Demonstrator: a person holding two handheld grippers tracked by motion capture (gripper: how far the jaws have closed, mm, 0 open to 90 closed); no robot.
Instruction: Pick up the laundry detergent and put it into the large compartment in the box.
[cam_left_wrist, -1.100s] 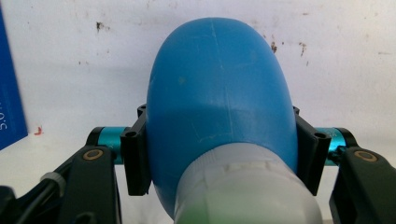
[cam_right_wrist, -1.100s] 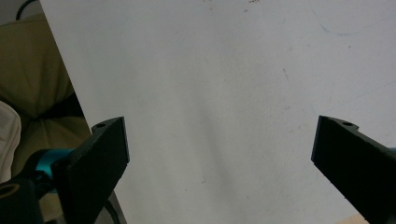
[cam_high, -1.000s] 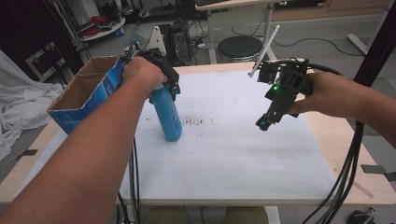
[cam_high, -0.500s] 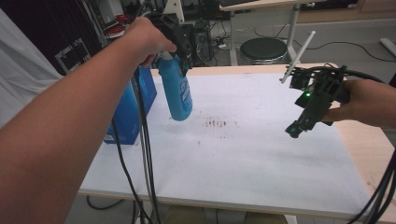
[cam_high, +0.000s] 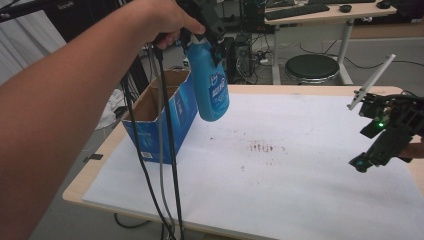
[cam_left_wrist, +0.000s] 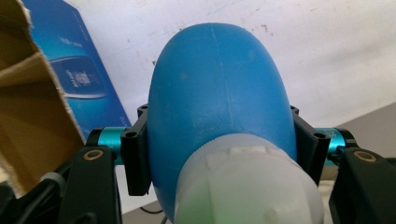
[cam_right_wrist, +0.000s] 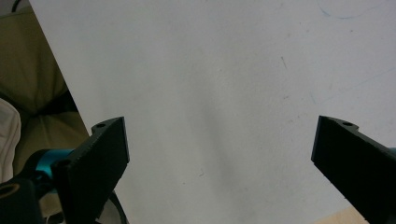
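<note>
Left tongs (cam_left_wrist: 219, 154): pinching a blue spray bottle (cam_high: 209, 82) by its upper body, one black jaw on each flank; in the left gripper view the bottle's rounded blue shoulder and whitish collar sit between the jaws.
Left hand (cam_high: 165, 22): wrapped around the grip at the top of the high view, forearm running in from the lower left.
Spray bottle: held clear of the table, hanging roughly upright with a slight tilt, beside the right-hand wall of a cardboard box (cam_high: 160, 117) and above the sheet.
Cardboard box: open-topped, blue printed outside, brown inside, standing at the left edge of the table (cam_high: 90, 175); its torn flap fills the left of the left gripper view.
Cables (cam_high: 165, 165): black and grey leads drop from the left tongs straight down across the front of the box.
White sheet (cam_high: 300, 180): covers most of the table, marked with a patch of small dark-red specks (cam_high: 265, 148) near its middle.
Right tongs (cam_right_wrist: 219, 154): spread wide with nothing between the jaws, held above the sheet near the table's right side, well apart from the bottle; a green light glows on the body.
White strip (cam_high: 372, 81): slanted, rising from the right tongs' body.
Background: round black stool (cam_high: 312, 67), a desk with keyboard, floor cabling behind the table.
</note>
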